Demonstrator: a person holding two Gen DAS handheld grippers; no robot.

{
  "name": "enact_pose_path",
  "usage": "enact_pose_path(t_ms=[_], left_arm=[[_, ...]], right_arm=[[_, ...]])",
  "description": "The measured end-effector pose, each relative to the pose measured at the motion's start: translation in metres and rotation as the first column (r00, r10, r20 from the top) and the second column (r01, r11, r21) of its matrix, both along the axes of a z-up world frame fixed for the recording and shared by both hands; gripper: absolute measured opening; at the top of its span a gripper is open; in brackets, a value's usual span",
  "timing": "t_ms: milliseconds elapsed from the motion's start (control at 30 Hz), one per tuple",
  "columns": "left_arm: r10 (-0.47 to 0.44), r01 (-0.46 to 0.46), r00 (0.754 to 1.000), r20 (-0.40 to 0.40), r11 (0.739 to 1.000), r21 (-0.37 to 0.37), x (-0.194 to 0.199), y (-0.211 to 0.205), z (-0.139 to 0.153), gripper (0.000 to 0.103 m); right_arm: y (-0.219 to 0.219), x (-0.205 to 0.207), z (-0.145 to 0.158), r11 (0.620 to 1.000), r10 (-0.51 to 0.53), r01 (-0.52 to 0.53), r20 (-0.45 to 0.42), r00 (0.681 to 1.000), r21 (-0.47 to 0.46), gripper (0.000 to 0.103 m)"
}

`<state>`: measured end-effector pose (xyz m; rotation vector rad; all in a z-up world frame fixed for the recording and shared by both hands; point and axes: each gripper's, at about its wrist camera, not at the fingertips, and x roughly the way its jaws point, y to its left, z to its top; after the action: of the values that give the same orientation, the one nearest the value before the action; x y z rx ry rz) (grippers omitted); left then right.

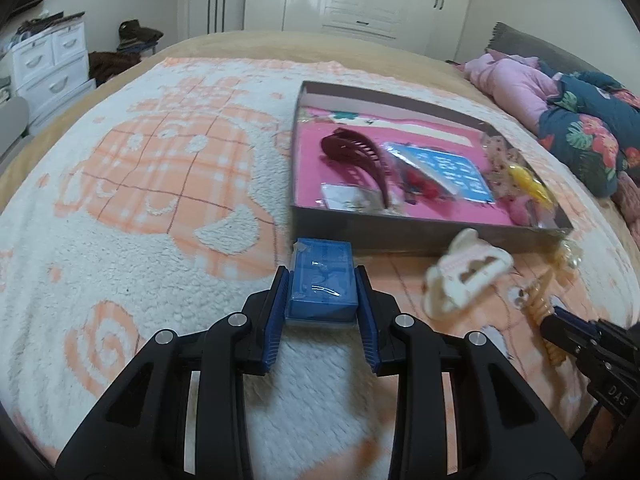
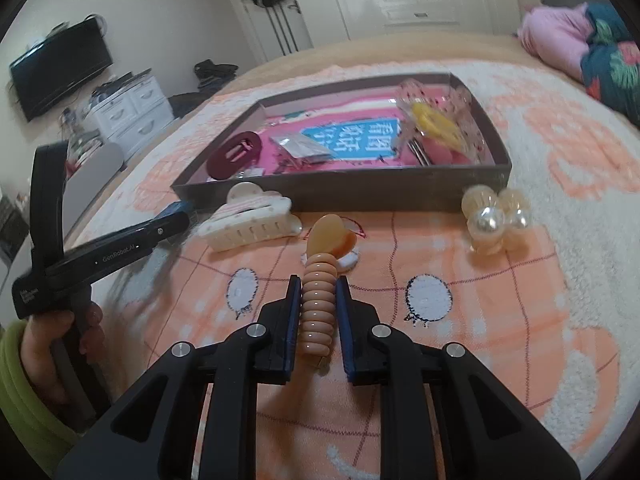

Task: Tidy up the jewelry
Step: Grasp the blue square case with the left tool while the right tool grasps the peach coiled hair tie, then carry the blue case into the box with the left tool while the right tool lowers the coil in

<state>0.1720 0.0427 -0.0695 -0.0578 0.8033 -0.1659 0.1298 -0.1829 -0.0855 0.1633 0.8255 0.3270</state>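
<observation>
Left tool (image 1: 322,280) is clamped on a small blue box (image 1: 322,283), held just in front of the dark tray (image 1: 420,236) on the bed's blanket (image 1: 140,200). Right tool (image 2: 318,294) has its pads pressed against a peach spiral hair tie (image 2: 317,304), near side of the tray. A white claw clip (image 2: 250,222) and pearl hair tie (image 2: 494,218) lie beside the tray wall. Inside: maroon clip (image 1: 356,160), blue card (image 1: 452,174).

wall tv (image 2: 60,68), white drawers (image 2: 132,110)

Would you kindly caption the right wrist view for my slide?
Right gripper shut on a peach spiral hair tie, facing the box of accessories.
</observation>
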Motion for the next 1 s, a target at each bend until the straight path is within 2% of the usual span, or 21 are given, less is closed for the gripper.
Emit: enact_pose_path(t_ms=[233, 467, 1000], left_arm=[[-0.044, 0.045, 0.997, 0.063, 0.999, -0.020, -0.029, -0.008, 0.018, 0.025], [-0.055, 0.058, 0.992, 0.112, 0.998, -0.020, -0.036, -0.016, 0.033, 0.025], [-0.099, 0.107, 0.983, 0.155, 0.993, -0.046, -0.031, -0.037, 0.050, 0.025]], right_arm=[[-0.005, -0.009, 0.019, 1.000, 0.017, -0.016, 0.094, 0.995, -0.010, 0.017], [-0.009, -0.013, 0.033, 0.999, 0.023, -0.017, 0.167, 0.986, -0.040, 0.017], [-0.034, -0.006, 0.049, 0.999, -0.029, 0.038, 0.230, 0.973, -0.035, 0.017]])
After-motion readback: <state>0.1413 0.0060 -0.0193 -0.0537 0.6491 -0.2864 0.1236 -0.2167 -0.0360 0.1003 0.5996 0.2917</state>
